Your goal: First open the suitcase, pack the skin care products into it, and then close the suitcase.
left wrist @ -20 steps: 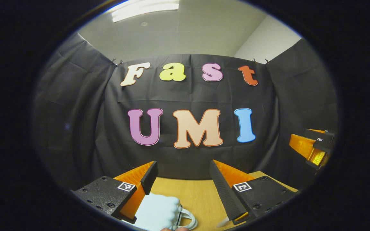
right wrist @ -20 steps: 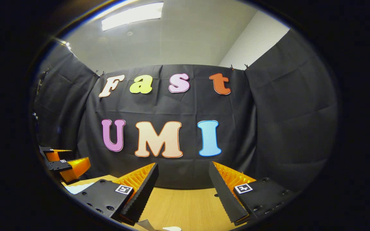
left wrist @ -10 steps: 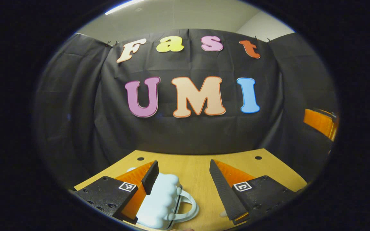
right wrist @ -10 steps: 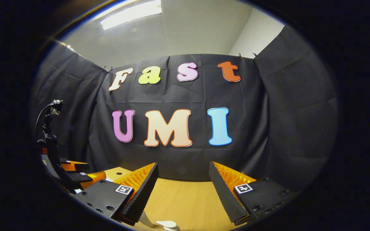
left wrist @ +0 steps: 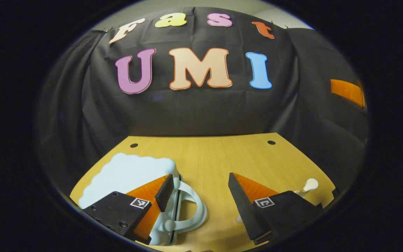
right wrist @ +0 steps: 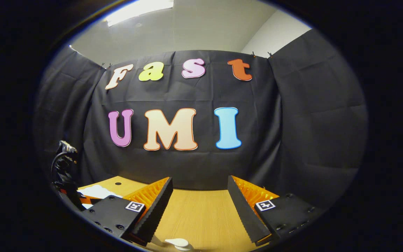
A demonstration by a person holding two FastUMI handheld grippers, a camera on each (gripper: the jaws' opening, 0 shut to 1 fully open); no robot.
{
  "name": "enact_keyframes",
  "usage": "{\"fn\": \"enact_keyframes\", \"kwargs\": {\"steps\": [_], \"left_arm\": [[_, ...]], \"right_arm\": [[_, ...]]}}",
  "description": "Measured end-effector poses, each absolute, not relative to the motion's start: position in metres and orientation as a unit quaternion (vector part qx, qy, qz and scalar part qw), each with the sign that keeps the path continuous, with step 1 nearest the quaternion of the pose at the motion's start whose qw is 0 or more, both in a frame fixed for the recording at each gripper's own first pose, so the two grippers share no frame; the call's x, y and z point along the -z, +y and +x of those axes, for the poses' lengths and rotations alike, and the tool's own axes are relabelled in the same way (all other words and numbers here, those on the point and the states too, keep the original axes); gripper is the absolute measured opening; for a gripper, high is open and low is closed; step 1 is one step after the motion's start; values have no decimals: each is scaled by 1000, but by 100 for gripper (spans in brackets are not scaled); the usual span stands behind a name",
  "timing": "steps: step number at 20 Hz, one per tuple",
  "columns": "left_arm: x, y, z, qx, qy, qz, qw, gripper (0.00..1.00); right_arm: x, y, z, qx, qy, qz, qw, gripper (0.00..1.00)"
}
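Compared with 0.5 s ago, the left gripper (left wrist: 198,182) tilts lower over the table (left wrist: 219,157), fingers spread and empty, bringing the closed pale-blue suitcase (left wrist: 131,171) into fuller view at 7 o'clock. The right gripper (right wrist: 198,190), likewise spread and empty, hovers with a white skin care bottle (right wrist: 176,242) at 6 o'clock. Opening has not begun.

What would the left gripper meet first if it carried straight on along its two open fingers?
Probably the bare wooden tabletop, then the black cloth wall. The left gripper is open; the pale blue cloud-shaped suitcase with its looped handle lies by the left-hand finger, seemingly just off that line, though depth is unclear.
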State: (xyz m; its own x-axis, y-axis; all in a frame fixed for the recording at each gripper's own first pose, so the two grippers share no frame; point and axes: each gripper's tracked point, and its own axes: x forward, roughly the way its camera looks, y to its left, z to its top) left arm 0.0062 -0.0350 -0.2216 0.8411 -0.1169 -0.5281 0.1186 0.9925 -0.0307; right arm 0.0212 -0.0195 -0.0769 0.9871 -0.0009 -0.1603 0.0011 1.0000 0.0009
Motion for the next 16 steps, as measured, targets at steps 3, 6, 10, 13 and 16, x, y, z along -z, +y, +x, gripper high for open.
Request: {"fn": "enact_keyframes", "kwargs": {"steps": [3,6,10,13,16], "left_arm": [[248,-33,5,59,312,3,948,93],[272,-36,2,61,346,-3,936,94],[299,-37,-4,54,385,-4,922,94],[310,-43,-2,57,401,-7,914,90],[325,-42,-3,47,424,-12,904,89]], "right_arm": [[82,-19,24,7,87,-9,996,98],[86,-16,24,6,95,-16,995,99],[91,-13,25,3,101,-28,994,99],[92,-13,25,3,102,-38,994,99],[92,-13,24,5,103,-42,994,99]]}}
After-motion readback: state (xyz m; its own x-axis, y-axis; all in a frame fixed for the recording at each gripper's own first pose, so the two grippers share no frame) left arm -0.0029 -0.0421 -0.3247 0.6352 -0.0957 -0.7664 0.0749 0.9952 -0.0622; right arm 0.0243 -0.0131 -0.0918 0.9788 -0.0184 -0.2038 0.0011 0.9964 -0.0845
